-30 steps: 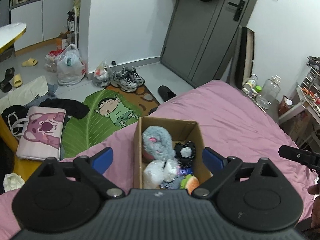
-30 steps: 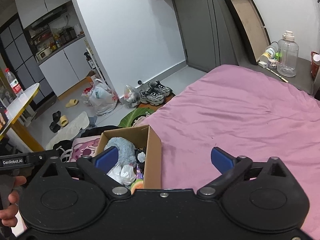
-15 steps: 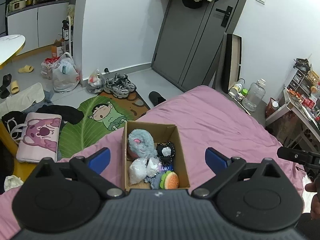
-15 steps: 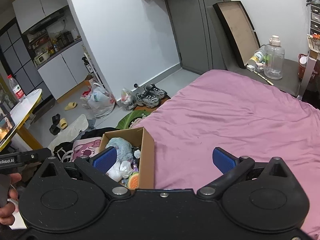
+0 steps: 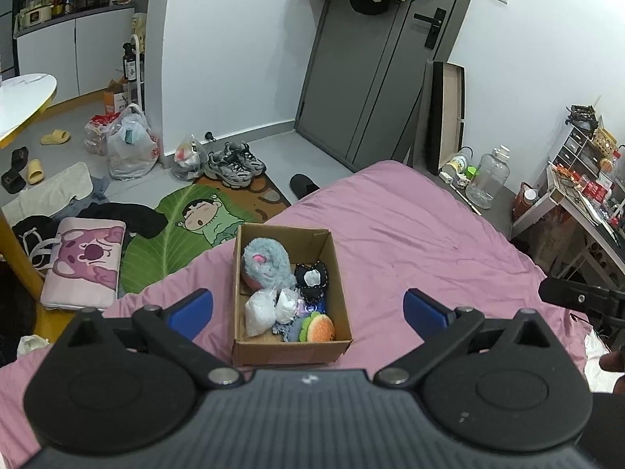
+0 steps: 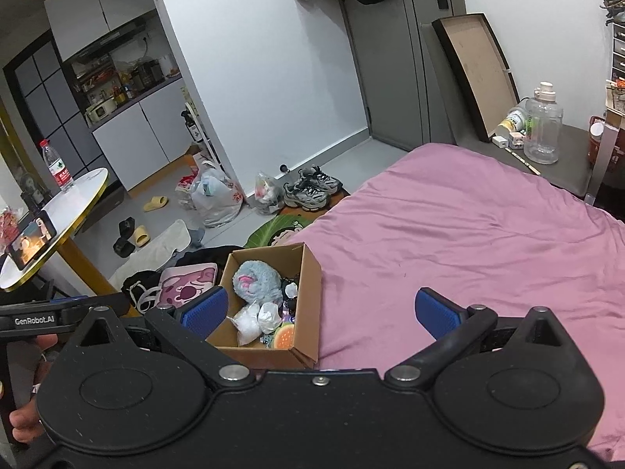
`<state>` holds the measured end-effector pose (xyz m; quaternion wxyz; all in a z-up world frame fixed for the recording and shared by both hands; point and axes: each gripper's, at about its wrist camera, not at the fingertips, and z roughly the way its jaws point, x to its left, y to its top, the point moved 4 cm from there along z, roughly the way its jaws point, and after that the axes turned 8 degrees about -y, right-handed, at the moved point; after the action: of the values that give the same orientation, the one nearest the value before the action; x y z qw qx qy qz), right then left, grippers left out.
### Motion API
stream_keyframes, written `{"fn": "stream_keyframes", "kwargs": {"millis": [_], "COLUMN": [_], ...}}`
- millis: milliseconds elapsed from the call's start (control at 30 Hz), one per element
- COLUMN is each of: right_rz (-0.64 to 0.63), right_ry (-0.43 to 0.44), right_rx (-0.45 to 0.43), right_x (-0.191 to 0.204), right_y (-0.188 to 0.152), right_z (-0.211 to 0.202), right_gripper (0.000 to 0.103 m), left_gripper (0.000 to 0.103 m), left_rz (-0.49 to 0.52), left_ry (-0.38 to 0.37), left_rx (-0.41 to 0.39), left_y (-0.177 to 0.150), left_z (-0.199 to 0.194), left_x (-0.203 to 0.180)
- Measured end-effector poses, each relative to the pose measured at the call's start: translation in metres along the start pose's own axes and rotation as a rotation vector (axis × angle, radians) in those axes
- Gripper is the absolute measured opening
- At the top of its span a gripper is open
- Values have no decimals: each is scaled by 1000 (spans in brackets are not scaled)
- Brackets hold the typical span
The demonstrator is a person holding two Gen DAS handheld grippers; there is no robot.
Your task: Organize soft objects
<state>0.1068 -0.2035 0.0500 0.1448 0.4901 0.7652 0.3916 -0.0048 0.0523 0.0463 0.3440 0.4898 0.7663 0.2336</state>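
A brown cardboard box [image 5: 340, 273] stands on the pink bed near its left edge. It holds a grey fluffy plush [image 5: 265, 264], a black and white plush [image 5: 310, 278], white soft items [image 5: 259, 310] and a burger plush [image 5: 320, 328]. My left gripper [image 5: 308, 306] is open and empty, above and behind the box. My right gripper [image 6: 322, 310] is open and empty, with the box [image 6: 308, 285] at its left finger and the grey plush [image 6: 256, 281] showing inside.
The pink bedsheet [image 5: 422, 234] spreads to the right. On the floor lie a green cartoon mat [image 5: 175, 234], sneakers [image 5: 234, 164], plastic bags [image 5: 129, 144] and a pink pillow [image 5: 86, 262]. A round white table [image 6: 66, 203] stands left. A water jug [image 6: 543, 125] sits beside the bed.
Both grippers have pulled back and risen away from the box, which now looks smaller and further off. Both stay open and empty.
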Motion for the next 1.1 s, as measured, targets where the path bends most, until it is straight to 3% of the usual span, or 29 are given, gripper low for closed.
{"fn": "stream_keyframes", "kwargs": {"millis": [100, 667, 1100], "right_rz": [0, -9, -36], "right_ry": [-51, -40, -69], "right_rx": [-16, -6, 5], "right_x": [-6, -13, -12], "right_y": [0, -19, -28], "right_z": [-7, -31, -29], "right_gripper": [103, 103, 103], "left_gripper": [103, 103, 103], "left_rz": [-2, 51, 101], "left_ry": [1, -31, 13], "left_rx": [-14, -6, -15], "left_y": [-4, -29, -37], "left_z": [-4, 4, 6], "left_x": [-8, -60, -75]}}
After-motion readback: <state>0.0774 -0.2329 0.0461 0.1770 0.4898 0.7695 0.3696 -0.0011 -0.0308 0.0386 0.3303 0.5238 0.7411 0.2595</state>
